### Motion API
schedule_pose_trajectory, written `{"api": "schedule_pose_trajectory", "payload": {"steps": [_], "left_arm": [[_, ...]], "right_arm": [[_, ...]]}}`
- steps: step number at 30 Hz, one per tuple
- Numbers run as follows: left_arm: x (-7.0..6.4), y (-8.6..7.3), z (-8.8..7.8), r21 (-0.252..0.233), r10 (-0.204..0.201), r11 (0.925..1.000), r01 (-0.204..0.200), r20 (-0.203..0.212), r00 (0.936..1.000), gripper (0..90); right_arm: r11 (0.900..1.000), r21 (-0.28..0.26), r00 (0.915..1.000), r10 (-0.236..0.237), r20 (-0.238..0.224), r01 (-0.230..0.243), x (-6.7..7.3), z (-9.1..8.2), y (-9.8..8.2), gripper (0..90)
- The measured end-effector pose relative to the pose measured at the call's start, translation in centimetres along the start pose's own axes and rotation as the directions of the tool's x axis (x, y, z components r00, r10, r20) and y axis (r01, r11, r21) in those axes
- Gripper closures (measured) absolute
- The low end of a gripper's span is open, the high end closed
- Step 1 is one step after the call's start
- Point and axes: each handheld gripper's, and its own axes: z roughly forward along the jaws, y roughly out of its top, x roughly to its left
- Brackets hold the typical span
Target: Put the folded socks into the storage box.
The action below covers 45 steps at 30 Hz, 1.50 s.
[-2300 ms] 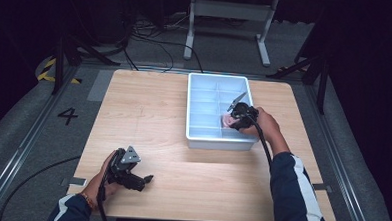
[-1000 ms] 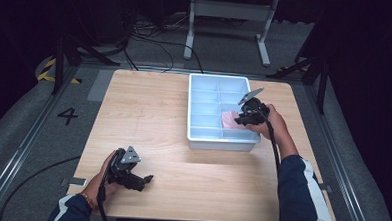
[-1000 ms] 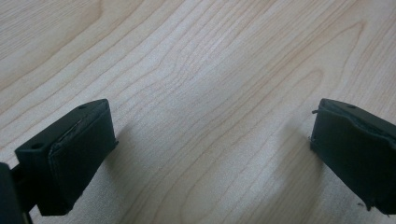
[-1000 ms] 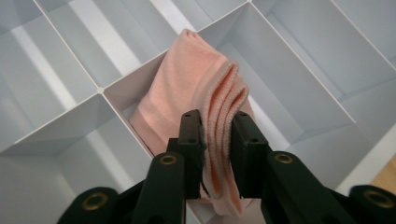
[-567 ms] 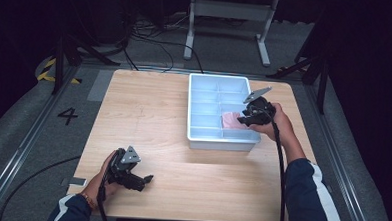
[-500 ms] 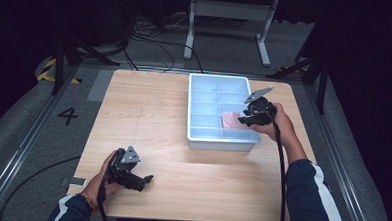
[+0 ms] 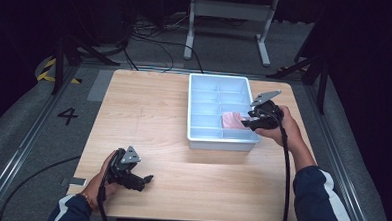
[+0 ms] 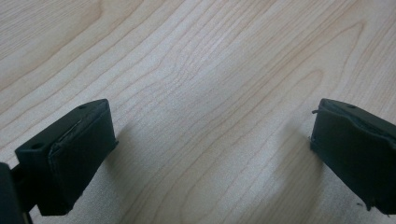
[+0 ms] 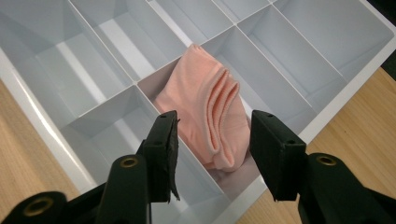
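R hand-held gripper (image 9: 212,140) raised; pink cloth (image 9: 205,109) in tray (image 7: 198,136) compartment.

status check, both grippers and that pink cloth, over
Left gripper open, on the bare table. Right gripper open above folded pink cloth, which lies in a tray compartment. Nothing in the way.

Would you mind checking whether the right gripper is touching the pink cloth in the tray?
Apart. In the right gripper view, the right gripper is open above the pink cloth, its fingers clear of the fabric.
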Motion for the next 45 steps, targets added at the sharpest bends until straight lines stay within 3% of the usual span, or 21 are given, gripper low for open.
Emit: {"api": "schedule_pose_trajectory", "payload": {"steps": [14,45], "left_arm": [[0.0,0.0,0.0,0.000,0.000,1.0000,0.000,0.000,1.0000,0.2],[0.0,0.0,0.0,0.000,0.000,1.0000,0.000,0.000,1.0000,0.1]], "right_arm": [[0.999,-0.032,0.9999,-0.008,0.010,0.008,1.2,-1.8,-1.0,46.8],[0.999,-0.035,0.9981,-0.036,0.050,0.038,3.4,-4.1,-3.3,39.8]]}}
